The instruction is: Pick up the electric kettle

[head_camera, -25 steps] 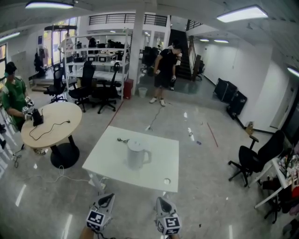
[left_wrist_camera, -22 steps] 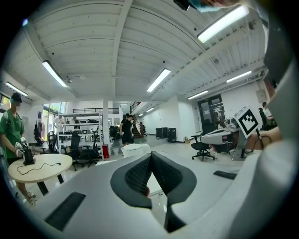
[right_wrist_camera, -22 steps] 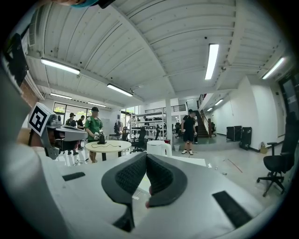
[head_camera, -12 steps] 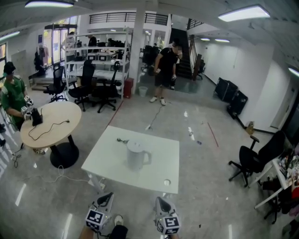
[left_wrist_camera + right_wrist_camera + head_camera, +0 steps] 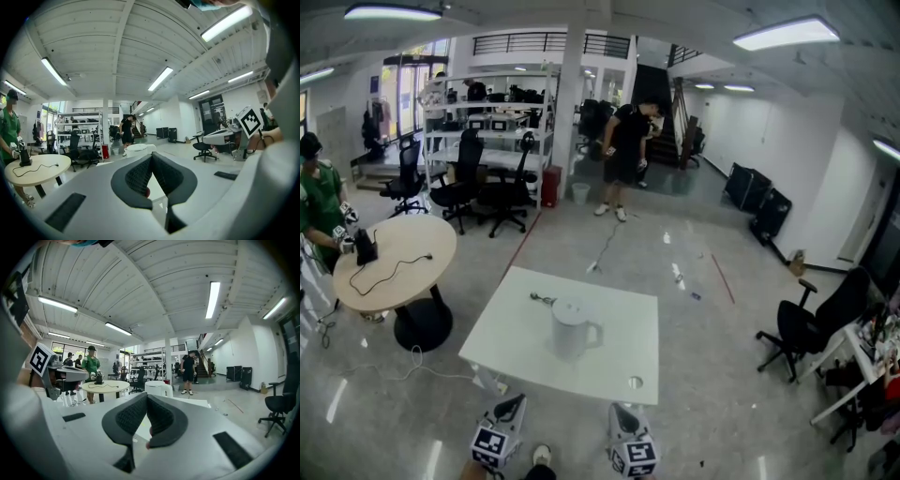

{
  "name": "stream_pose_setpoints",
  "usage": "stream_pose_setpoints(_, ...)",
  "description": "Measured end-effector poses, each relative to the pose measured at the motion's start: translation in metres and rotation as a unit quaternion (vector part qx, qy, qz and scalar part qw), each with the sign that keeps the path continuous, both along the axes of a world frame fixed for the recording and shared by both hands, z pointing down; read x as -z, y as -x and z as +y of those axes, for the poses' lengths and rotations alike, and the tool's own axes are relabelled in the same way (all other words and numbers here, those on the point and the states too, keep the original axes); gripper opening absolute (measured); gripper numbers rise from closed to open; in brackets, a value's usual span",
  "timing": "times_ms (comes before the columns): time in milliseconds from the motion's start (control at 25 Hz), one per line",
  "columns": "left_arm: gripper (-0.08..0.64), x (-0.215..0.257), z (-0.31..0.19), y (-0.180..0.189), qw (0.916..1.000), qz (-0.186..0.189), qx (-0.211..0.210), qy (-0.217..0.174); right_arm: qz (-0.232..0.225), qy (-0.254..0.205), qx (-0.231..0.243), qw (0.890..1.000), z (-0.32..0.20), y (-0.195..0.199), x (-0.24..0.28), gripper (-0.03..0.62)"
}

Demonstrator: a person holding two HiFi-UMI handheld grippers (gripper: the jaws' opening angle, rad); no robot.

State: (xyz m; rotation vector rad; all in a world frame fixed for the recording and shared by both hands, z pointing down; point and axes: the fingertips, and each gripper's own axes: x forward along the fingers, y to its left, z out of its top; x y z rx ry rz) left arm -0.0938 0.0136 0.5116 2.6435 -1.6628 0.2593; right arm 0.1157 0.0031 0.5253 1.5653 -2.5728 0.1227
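A white electric kettle (image 5: 571, 328) with a side handle stands upright near the middle of a square white table (image 5: 506, 336). It shows small beyond the jaws in the left gripper view (image 5: 136, 147) and in the right gripper view (image 5: 158, 388). My left gripper (image 5: 513, 406) and right gripper (image 5: 619, 413) are side by side at the bottom of the head view, short of the table's near edge and well apart from the kettle. Both are shut with nothing between the jaws.
A small dark object (image 5: 543, 300) lies on the table behind the kettle, and a small round thing (image 5: 635, 382) near its front right corner. A round table (image 5: 389, 269) stands at left with a person (image 5: 317, 202) beside it. Another person (image 5: 623, 150) stands beyond. An office chair (image 5: 802, 328) is at right.
Both grippers and the head have moved forward toward the table; the table and kettle sit lower and nearer in the head view. The jaws stay shut.
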Motion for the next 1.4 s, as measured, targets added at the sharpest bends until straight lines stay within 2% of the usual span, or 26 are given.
stream_pose_setpoints(680,0.006,-0.017,-0.067,0.007,0.9997,0.000,-0.021,0.013,0.007,0.018,-0.009,1.000,-0.062,0.016,-0.013,0.005)
stream_pose_setpoints(800,0.006,-0.021,-0.077,0.009,0.9993,-0.007,-0.026,0.025,0.002,0.022,-0.010,1.000,-0.070,0.018,-0.014,0.005)
stream_pose_setpoints(1400,0.006,-0.020,-0.142,0.009,0.9981,-0.007,-0.053,0.030,-0.011,0.031,-0.047,0.998,-0.123,0.020,-0.016,0.005)
